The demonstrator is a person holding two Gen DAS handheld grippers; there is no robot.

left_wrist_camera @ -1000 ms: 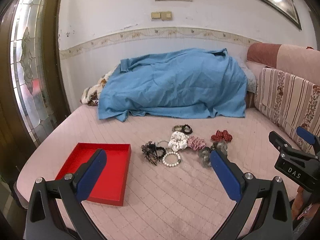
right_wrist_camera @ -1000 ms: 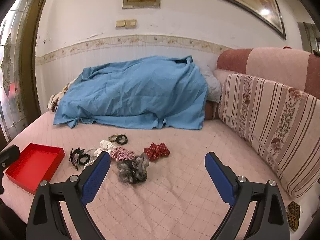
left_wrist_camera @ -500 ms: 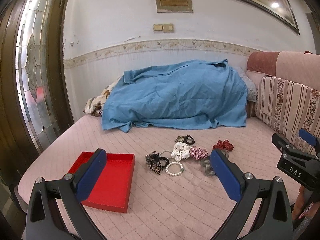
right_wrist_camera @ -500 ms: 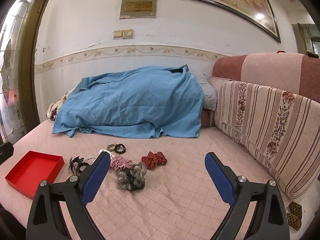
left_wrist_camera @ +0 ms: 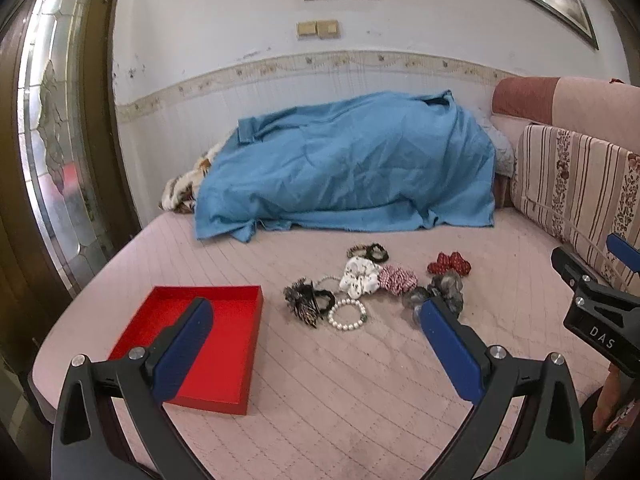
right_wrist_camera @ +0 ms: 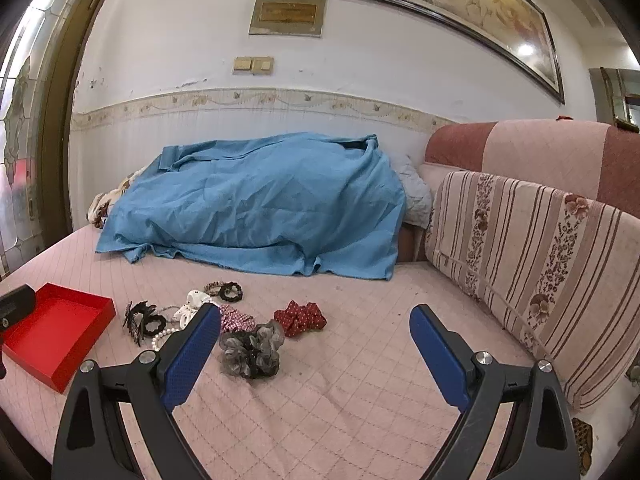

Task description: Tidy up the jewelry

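Your left gripper (left_wrist_camera: 314, 320) hangs wide and empty above the pink quilt (left_wrist_camera: 360, 400); the red tray (left_wrist_camera: 192, 320) sits just behind its left finger, the pearl bracelet (left_wrist_camera: 347, 314) ahead between the fingers. Your right gripper (right_wrist_camera: 316, 330) is equally spread, empty, the grey scrunchie (right_wrist_camera: 251, 349) just ahead, near its left finger.

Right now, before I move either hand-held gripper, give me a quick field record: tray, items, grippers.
tray: red tray, empty, on the pink bed cover, left of the items
items: loose cluster beside the tray: pearl bracelet, black hair clip, white scrunchie, grey scrunchie, red bow
left hand-held gripper: open, holding nothing
right hand-held gripper: open, holding nothing
background: blue sheet
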